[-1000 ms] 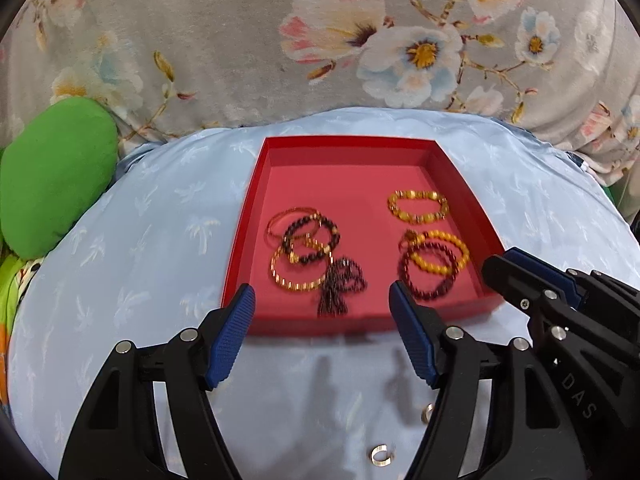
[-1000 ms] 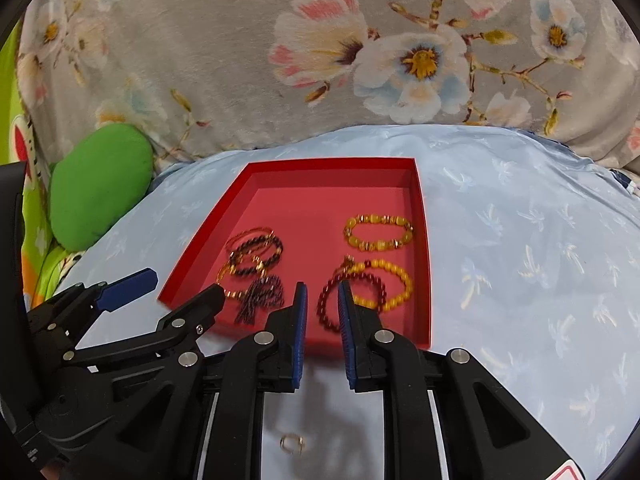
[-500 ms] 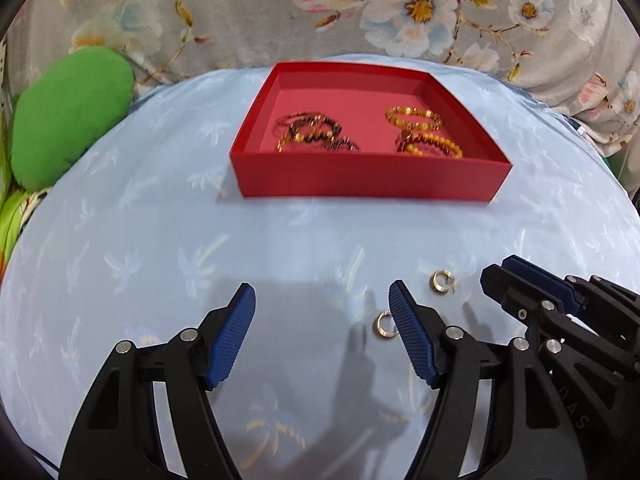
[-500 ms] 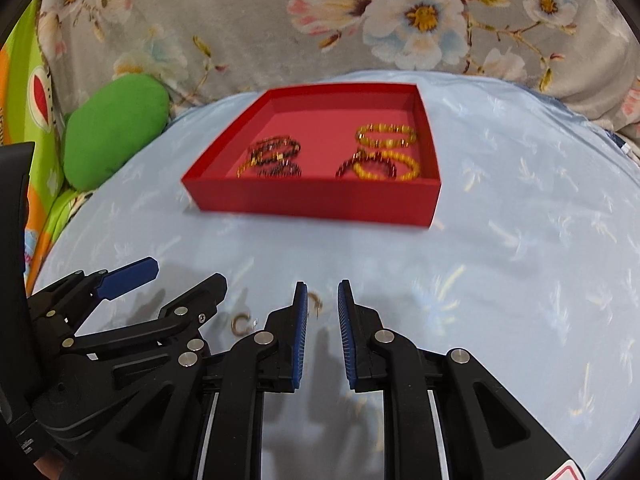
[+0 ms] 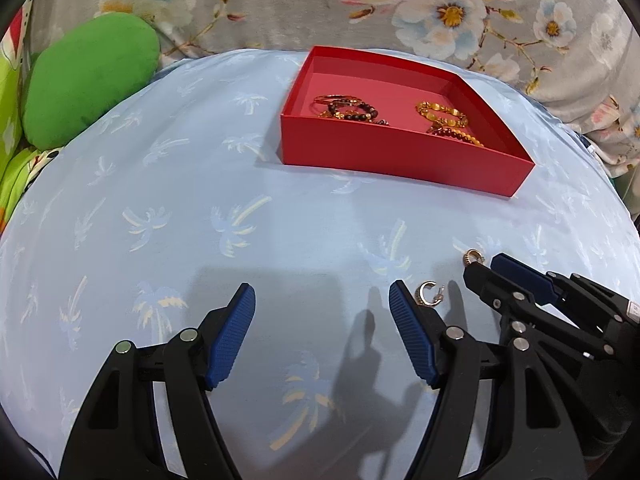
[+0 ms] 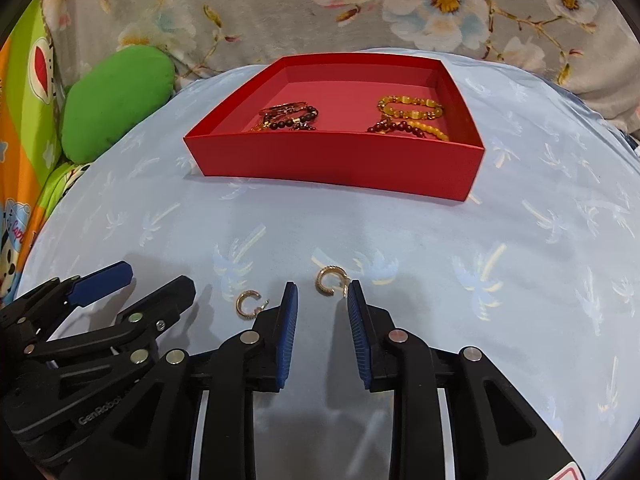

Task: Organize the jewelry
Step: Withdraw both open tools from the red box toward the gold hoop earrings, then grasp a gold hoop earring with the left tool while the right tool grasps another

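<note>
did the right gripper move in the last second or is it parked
Yes. In the right wrist view the right gripper has pulled back from the red tray and come down to the earring on the blue cloth; its jaws are opening.

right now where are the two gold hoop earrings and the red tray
earring nearer the right gripper (image 6: 330, 280), right wrist view, on its curved band
other earring (image 6: 247, 305), right wrist view, on its curved band
red tray (image 6: 336, 162), right wrist view, on its near outer wall

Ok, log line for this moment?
left tongs: open, empty | right tongs: opening, empty | earrings: on cloth | tray: bracelets inside
</note>
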Available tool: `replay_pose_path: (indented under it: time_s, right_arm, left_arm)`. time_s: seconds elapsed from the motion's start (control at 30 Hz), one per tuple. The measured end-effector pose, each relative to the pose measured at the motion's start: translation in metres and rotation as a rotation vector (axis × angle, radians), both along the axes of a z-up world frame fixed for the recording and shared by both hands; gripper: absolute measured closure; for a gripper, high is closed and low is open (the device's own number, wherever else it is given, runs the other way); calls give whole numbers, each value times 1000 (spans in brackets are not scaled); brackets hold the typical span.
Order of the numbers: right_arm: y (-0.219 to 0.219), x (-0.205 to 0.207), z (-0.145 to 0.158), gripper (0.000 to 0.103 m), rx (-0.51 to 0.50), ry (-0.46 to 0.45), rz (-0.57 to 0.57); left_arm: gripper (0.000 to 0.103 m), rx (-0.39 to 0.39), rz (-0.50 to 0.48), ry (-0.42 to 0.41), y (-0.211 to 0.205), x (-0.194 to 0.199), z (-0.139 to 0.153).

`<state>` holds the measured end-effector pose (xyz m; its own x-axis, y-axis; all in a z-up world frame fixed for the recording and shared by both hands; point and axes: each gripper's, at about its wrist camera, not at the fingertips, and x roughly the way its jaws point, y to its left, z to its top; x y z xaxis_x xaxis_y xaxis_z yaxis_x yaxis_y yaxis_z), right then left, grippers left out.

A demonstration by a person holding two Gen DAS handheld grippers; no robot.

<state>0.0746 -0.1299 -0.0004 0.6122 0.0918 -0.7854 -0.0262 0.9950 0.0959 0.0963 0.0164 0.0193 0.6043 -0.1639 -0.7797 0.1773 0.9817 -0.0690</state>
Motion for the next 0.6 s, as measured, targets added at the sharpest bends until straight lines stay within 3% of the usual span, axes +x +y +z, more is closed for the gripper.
replay_pose_path:
  time_s: [0.2, 0.27, 0.33, 0.6]
  right_arm:
    - [1, 7, -5, 77, -17, 2, -4]
    - [0, 7, -5, 83, -20, 5, -5]
    - [-3, 6, -6, 98, -16, 17, -9]
    - [-20, -7, 1, 99, 3, 0, -46]
  left_arm:
    - [37, -6, -5, 8, 2, 0, -1]
    - [37, -11, -13, 12, 0, 0, -1]
    - [37, -12, -19, 12, -3, -1, -2]
    - [37, -24, -72, 15, -23, -6, 0]
